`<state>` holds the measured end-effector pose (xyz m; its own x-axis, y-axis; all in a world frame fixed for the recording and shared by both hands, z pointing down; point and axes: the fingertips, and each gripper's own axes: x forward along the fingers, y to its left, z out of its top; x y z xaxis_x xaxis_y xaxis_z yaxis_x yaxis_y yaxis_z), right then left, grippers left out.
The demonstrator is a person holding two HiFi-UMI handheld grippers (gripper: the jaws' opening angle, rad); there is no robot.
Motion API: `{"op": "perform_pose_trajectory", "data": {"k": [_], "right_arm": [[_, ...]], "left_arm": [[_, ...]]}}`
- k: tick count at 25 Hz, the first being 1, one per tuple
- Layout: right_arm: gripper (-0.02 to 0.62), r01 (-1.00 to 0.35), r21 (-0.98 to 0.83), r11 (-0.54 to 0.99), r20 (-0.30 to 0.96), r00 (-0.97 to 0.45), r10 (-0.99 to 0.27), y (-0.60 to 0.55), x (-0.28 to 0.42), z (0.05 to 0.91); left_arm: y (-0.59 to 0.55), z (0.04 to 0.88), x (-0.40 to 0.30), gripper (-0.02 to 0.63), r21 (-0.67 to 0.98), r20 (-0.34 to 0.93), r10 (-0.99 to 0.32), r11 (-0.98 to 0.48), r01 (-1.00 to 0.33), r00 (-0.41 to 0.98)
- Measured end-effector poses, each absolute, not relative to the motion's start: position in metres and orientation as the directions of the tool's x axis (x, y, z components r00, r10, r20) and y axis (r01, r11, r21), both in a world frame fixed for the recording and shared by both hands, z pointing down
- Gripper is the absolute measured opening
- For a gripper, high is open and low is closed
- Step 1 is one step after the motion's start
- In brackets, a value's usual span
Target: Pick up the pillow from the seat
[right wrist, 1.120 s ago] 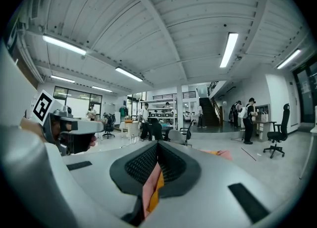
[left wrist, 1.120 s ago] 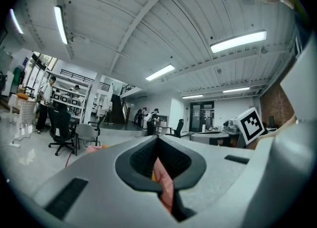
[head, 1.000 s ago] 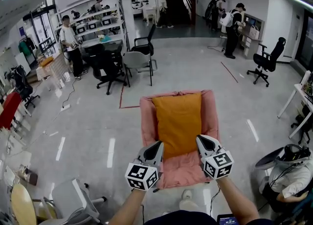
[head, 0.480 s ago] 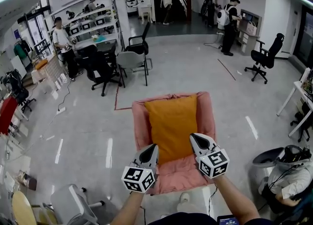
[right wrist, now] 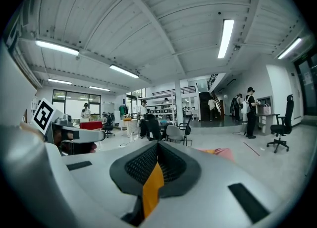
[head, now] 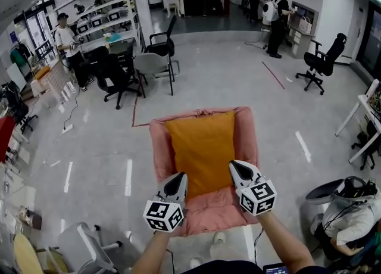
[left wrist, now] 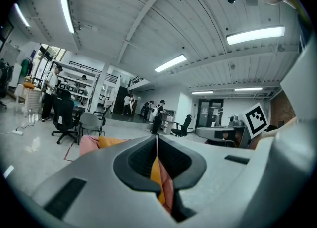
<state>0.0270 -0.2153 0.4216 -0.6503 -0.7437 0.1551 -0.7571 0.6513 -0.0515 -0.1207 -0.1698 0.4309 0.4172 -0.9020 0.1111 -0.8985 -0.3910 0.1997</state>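
- Stage: approach only. The orange rectangular fabric pillow [head: 202, 148] lies flat along the middle of the pink padded seat [head: 159, 148], not yet lifted, with pink padding showing on every side of it.
- The left claw [head: 180, 176] has its jaws together with nothing clamped. Its tip hangs over the pillow's near left corner; contact cannot be told.
- The right claw [head: 233, 165] is likewise closed and empty, over the near right corner.
- In both gripper views a sliver of orange shows through the slit between the jaws. Judged to be the pillow lying beyond, not a grip.
- Left to do: part both claws, clamp the near edge or corners, and raise the pillow clear of the seat.
- Around: a grey office chair [head: 150, 64] and black office chairs [head: 113, 73] stand well beyond the seat; a seated person [head: 348, 213] is at the lower right.
- Nothing lies between the claws and the pillow. The seat's soft raised sides crowd its edges and could get pinched along with it.
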Motion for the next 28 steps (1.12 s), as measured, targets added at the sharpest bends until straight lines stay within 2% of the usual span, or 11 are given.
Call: {"op": "perform_pose_trajectory", "data": {"k": [12, 28], "right_arm": [[0.014, -0.748, -0.113, 0.654, 0.224, -0.661, -0.716, -0.275, 0.038, 0.473], [0.03, -0.765, -0.148, 0.626, 0.318, -0.637, -0.703, -0.324, 0.05, 0.538]], "left_arm": [[-0.23, 0.484, -0.113, 0.018, 0.216, 0.208, -0.888, -0.368, -0.905, 0.411], [-0.281, 0.556, -0.11, 0.173, 0.245, 0.326, -0.853, -0.339, -0.908, 0.407]]}}
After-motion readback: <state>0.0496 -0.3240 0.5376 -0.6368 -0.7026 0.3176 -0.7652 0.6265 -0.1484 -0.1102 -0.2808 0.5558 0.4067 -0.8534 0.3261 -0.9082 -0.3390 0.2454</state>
